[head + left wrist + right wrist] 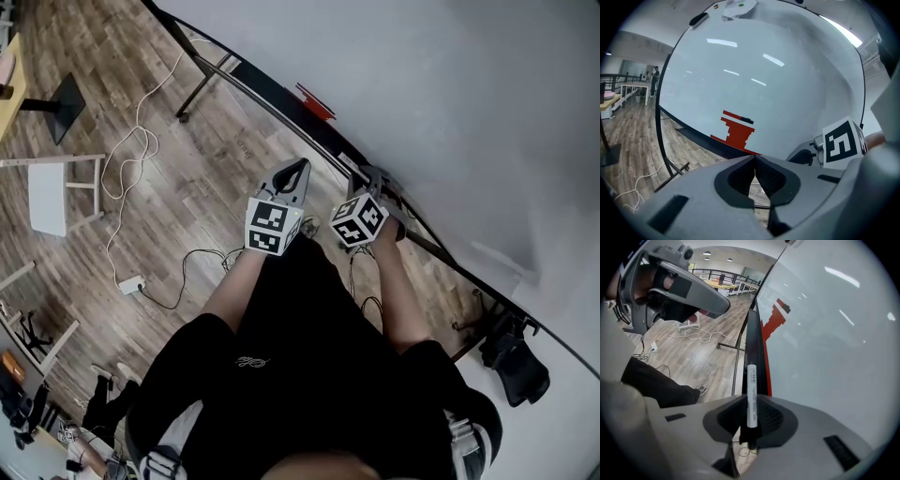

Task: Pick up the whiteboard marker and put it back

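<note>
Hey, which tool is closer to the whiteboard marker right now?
Right. The right tool grips the marker between its jaws; the left tool is shut and empty, off to its left.

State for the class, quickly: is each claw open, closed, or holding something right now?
Left claw: closed, nothing in it.
Right claw: closed on the whiteboard marker.

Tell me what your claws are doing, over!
Right claw shut on whiteboard marker. Left claw shut, empty. Marker lined up over whiteboard ledge, nothing blocking.
</note>
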